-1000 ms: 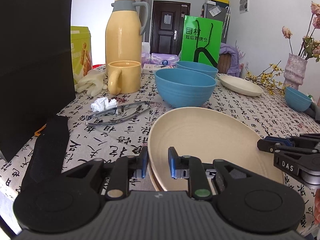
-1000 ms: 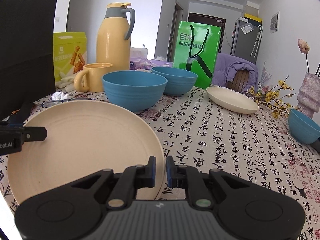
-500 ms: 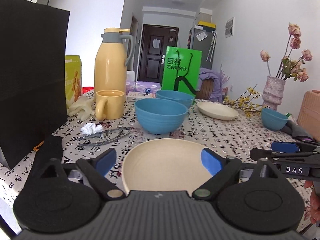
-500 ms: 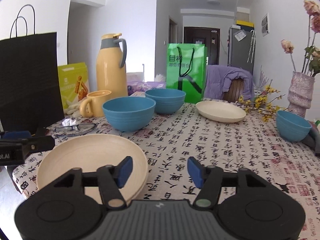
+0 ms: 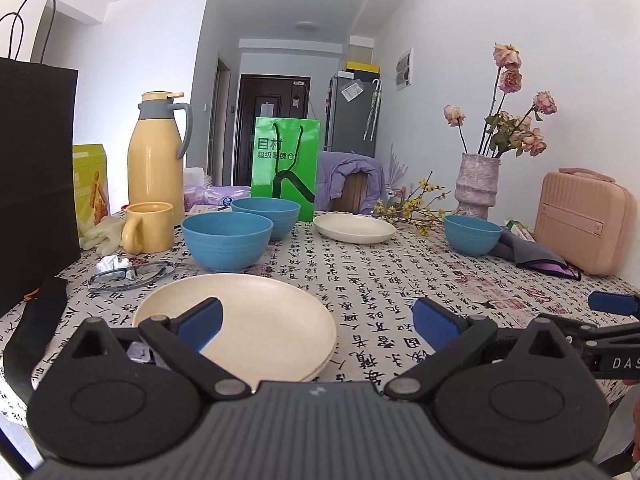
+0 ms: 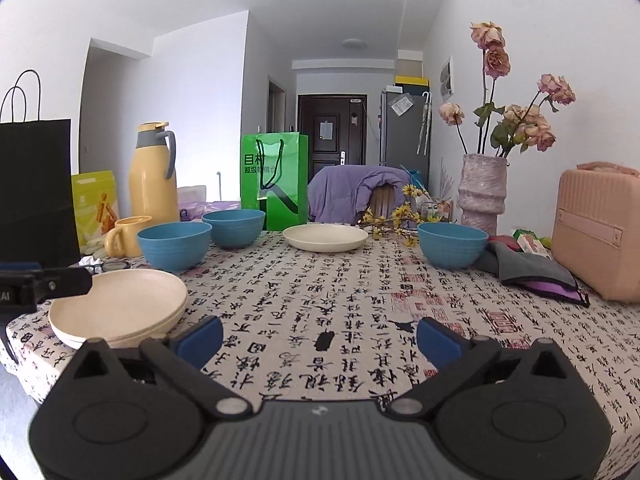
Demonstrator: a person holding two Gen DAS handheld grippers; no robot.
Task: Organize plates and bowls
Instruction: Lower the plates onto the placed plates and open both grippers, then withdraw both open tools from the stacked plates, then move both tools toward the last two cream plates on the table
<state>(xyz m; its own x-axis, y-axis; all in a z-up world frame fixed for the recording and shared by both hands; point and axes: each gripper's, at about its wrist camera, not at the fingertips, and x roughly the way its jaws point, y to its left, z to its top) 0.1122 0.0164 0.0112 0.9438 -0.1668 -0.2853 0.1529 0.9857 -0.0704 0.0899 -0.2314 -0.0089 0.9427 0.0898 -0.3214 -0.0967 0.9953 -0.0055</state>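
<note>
A stack of cream plates lies at the near left of the table; it also shows in the right wrist view. A single cream plate lies at the back. Two blue bowls stand close together at the back left; a third blue bowl stands at the right by the vase. My left gripper is open and empty, pulled back above the stack. My right gripper is open and empty over bare tablecloth.
A yellow mug, yellow thermos, black paper bag, glasses and crumpled paper sit at the left. A green bag, a vase with flowers, a pink case and a grey cloth are at the back and right.
Both grippers were shut on the near cream plate's rim, then opened, let it go on the stack and drew back and up from the table.
</note>
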